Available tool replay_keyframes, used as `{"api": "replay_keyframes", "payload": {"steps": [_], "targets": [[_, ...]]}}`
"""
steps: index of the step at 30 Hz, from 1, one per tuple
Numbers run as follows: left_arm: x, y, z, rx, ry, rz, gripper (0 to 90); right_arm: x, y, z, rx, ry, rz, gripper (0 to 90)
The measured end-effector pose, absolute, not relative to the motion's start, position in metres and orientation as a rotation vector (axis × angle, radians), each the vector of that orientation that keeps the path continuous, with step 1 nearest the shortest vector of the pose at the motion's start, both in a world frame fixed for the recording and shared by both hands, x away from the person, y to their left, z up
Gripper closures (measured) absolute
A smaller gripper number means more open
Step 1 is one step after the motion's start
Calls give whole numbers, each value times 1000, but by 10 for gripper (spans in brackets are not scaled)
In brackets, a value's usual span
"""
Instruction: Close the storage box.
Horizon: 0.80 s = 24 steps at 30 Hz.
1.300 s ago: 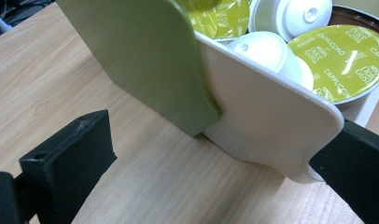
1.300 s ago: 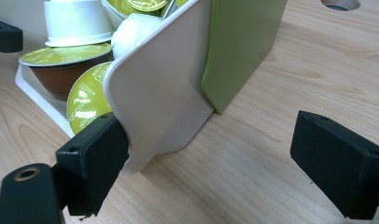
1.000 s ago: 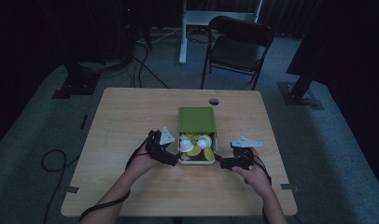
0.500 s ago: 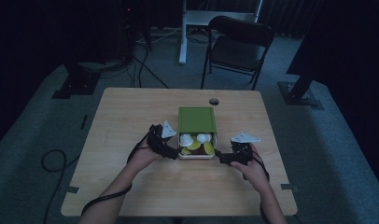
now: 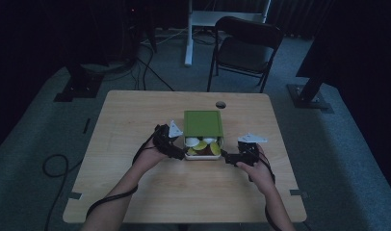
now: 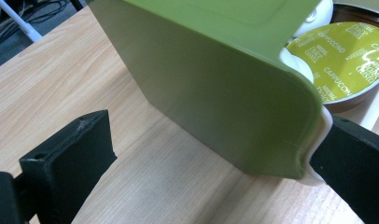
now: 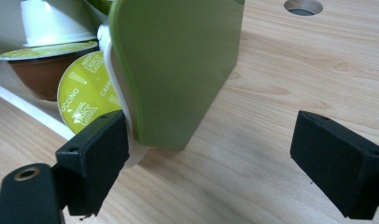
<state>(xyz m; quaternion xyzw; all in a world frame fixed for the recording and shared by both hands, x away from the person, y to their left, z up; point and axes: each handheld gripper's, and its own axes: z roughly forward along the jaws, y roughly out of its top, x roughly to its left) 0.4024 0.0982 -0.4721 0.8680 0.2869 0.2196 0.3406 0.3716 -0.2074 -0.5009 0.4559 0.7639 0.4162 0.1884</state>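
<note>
A green box sleeve point(image 5: 202, 124) lies mid-table with a white inner tray point(image 5: 203, 157) sticking out of its near end. The tray holds several coffee capsules point(image 5: 201, 146): yellow-green cappuccino lids point(image 6: 346, 56) point(image 7: 85, 93), a brown cup point(image 7: 33, 74) and a white one point(image 7: 52, 18). My left gripper point(image 5: 173, 143) is at the tray's left corner, open wide point(image 6: 211, 140), one jaw against the white rim. My right gripper point(image 5: 231, 157) is at the tray's right corner, also open point(image 7: 215, 154), one jaw touching the rim and the other over bare wood.
The wooden table point(image 5: 136, 120) has a round cable hole point(image 5: 220, 104) behind the box. A black folding chair point(image 5: 246, 48) and stand bases on the floor lie beyond the far edge. Cables trail from both grippers toward the near edge.
Both grippers have closed in on the tray's near corners. The tray sticks out less than before, having slid a little into the green sleeve.
</note>
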Motion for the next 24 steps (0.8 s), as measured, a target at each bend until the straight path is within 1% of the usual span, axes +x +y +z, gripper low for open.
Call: {"api": "replay_keyframes", "payload": {"steps": [6,10,15,24], "targets": [[406,97,-471,2262,758,588,13,375,-207,-501,1306,2133,1170,112],[408,97,-471,2266,763,577,13,377,-206,-501,1325,2127,1173,105],[403,98,-473,2253,746,590,14,375,-205,-501,1314,2134,1159,107],[391,103,-479,2230,748,497,14,368,-203,-502,1313,2120,1217,107]]}}
